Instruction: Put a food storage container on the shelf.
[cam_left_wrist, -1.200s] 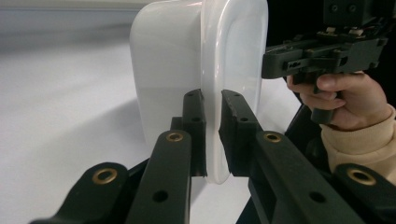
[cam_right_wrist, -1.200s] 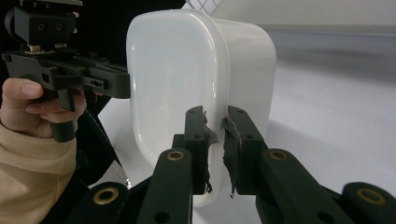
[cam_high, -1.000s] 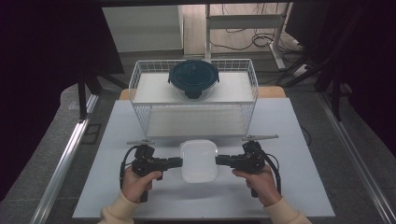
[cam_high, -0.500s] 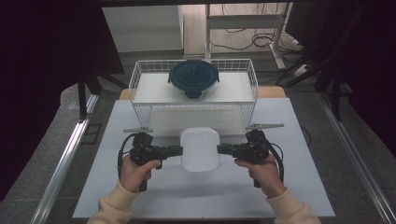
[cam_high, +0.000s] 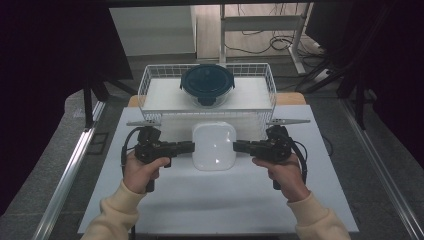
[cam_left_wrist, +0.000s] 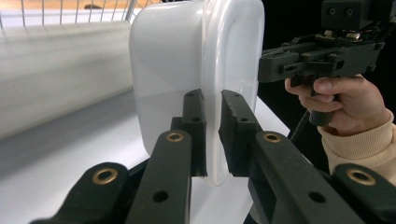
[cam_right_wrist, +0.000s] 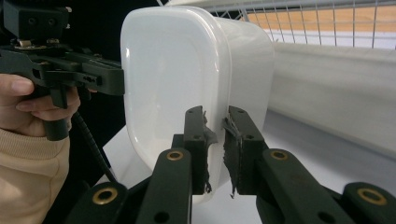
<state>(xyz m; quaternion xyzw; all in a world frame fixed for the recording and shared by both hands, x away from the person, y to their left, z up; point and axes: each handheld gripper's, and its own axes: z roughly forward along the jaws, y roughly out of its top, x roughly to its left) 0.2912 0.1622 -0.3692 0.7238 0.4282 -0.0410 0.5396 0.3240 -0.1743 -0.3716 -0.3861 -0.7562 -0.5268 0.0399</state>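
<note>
Looking from above, I see my left gripper (cam_high: 186, 147) and right gripper (cam_high: 240, 147) flanking the white tub (cam_high: 214, 146) before the wire basket (cam_high: 150, 82), while gripper views show both clamped on its rim.

You've lifted the white container (cam_high: 214, 146) off the bench (cam_high: 150, 200) with both claws, and it now sits higher, closer to the wire basket (cam_high: 150, 87).
</note>
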